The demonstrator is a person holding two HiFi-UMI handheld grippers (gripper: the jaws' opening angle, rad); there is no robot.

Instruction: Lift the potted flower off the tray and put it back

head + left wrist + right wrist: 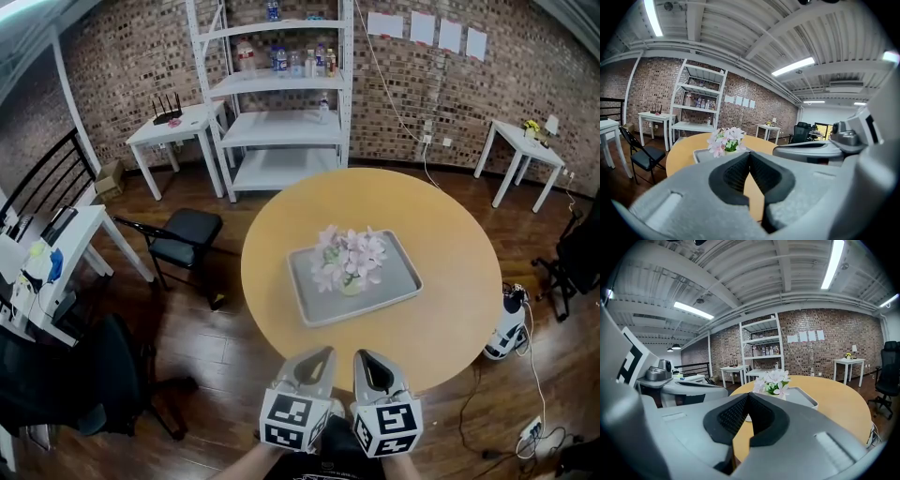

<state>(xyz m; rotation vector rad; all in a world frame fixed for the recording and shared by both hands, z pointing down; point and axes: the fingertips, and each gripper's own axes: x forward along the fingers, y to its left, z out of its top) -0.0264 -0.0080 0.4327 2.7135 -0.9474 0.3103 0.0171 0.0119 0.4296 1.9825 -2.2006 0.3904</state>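
Observation:
A small pot of pale pink flowers stands upright in a grey tray at the middle of a round wooden table. Both grippers hover side by side at the table's near edge, well short of the tray. My left gripper is shut with nothing in it, its tips meeting in the left gripper view, where the flowers sit far ahead. My right gripper is shut and empty too, with the flowers and the tray beyond its tips.
A black folding chair stands left of the table. White shelving with bottles lines the brick back wall, flanked by small white tables. A desk and dark chair are at the near left; cables and a white canister lie at the right.

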